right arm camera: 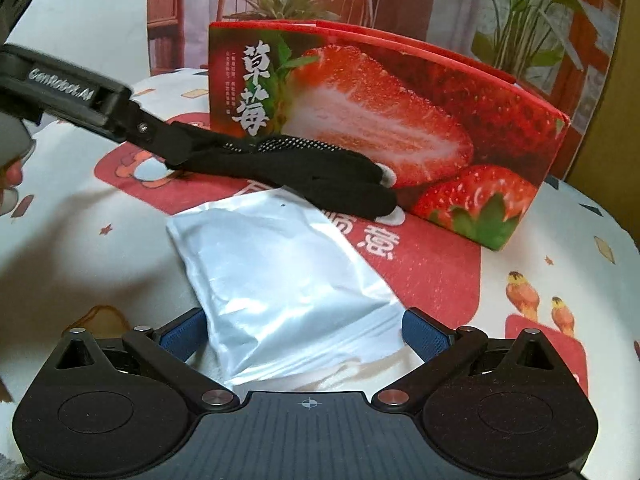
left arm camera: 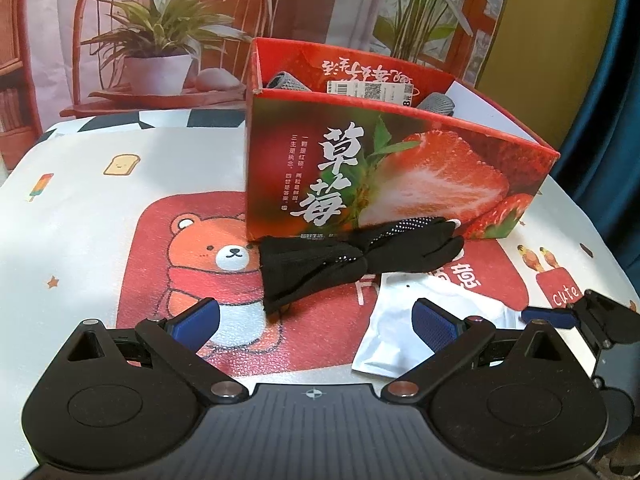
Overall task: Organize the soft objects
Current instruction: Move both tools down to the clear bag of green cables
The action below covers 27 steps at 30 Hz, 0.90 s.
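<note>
A black dotted glove lies on the table against the front of a red strawberry box. Grey rolled soft items sit inside the box. My left gripper is open, just short of the glove's near end. A silver-white soft pouch lies in front of the glove. My right gripper is open with the pouch's near end between its fingers. The left gripper shows in the right wrist view, its tip at the glove's left end. The pouch also shows in the left wrist view.
The table carries a cartoon bear cloth. The strawberry box stands at the back middle. A printed backdrop with plants hangs behind the table. The right gripper's finger shows at the right of the left wrist view.
</note>
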Available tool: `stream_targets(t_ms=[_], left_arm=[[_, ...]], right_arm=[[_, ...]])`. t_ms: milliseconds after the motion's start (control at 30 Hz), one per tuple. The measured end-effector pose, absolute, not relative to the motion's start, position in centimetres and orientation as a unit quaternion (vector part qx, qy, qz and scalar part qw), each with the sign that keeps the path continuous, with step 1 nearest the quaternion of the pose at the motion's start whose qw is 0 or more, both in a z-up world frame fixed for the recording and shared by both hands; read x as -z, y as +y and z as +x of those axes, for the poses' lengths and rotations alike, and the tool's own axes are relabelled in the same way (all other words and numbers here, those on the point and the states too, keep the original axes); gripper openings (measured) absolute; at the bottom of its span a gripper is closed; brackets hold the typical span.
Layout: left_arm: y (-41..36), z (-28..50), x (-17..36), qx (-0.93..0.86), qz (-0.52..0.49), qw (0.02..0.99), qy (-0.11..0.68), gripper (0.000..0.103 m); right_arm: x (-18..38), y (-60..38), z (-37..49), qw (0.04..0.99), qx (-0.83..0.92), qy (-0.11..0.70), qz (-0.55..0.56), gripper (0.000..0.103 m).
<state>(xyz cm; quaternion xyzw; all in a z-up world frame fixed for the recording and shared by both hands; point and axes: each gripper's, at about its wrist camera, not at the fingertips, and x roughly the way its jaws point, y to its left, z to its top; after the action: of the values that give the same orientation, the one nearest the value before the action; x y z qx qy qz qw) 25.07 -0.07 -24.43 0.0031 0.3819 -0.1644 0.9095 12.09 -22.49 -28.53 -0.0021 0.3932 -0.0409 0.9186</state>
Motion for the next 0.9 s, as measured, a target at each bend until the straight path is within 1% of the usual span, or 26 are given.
stream_targets(t_ms=[333,467,633,767,900], left_arm=[[-0.4,25.3,24.7,0.165,0.007,0.908,0.384,0.103],[-0.4,25.3,24.9,0.162,0.008,0.908,0.386,0.103],[-0.4,25.4,25.0,0.161,0.008,0.908,0.386,0.103],[-0.6,25.4,25.0,0.164,0.009,0.909,0.384,0.103],[-0.8,25.4,25.1,0.171,0.016,0.908,0.381,0.103]], right_arm=[[28.7,-22.9,12.8,0.918,0.035,0.396,-0.004,0.1],[28.8,-22.7,12.9,0.919,0.035,0.392,-0.007,0.102],[28.6,-23.3,13.4,0.92,0.06,0.387,-0.021,0.101],[28.3,-24.1,13.6,0.92,0.078,0.382,-0.025,0.094],[27.9,-25.7,13.7,0.922,0.094,0.375,-0.012,0.092]])
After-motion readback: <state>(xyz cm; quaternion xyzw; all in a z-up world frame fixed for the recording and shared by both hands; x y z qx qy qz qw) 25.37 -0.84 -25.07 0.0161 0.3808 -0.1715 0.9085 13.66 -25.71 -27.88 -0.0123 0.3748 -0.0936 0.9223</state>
